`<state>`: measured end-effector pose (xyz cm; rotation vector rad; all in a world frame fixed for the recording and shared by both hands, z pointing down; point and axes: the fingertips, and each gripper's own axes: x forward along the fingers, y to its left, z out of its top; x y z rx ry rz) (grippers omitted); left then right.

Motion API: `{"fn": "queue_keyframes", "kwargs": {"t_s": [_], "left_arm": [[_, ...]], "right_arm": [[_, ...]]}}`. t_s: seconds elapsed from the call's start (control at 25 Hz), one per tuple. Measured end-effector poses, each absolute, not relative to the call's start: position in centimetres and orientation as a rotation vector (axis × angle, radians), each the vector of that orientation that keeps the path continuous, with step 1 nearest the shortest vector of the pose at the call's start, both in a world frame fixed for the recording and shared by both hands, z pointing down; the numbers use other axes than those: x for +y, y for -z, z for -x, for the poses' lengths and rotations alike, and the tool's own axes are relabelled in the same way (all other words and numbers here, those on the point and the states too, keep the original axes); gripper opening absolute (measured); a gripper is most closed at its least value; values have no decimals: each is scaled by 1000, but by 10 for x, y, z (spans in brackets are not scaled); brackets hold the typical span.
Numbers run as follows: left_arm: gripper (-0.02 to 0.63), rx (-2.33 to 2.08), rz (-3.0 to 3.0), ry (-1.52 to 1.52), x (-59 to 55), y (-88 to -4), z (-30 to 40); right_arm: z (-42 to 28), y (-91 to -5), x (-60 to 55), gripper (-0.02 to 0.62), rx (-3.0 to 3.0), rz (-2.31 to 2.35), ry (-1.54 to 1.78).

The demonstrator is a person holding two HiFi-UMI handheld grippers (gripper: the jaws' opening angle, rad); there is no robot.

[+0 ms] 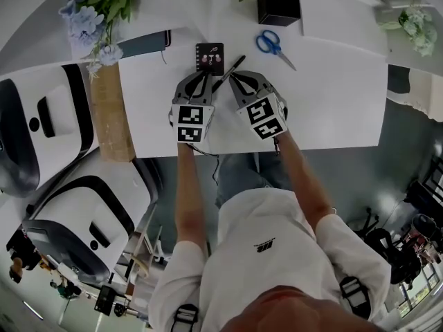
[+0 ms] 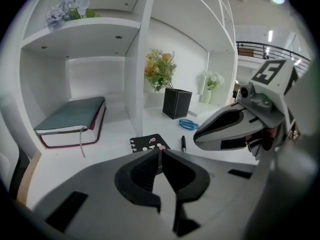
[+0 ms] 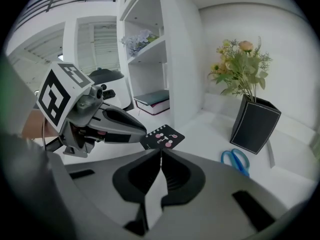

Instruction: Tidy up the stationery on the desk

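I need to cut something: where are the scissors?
In the head view the scissors lie on the desk, right of centre, close to the black pot and right of the pen.

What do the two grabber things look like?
Both are grey with black curved jaws. The left gripper and right gripper each carry a white cube printed with black square patterns. The person wears a white short-sleeved shirt.
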<state>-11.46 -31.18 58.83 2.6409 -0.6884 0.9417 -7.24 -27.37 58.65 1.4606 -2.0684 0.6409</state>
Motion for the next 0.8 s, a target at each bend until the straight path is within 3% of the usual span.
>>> {"fn": "queue_keyframes", "kwargs": {"t_s": [0.8], "left_arm": [[0, -652, -2553, -1094, -319, -623, 123]], "right_arm": [[94, -630, -309, -4, -1967, -1322, -666]]}}
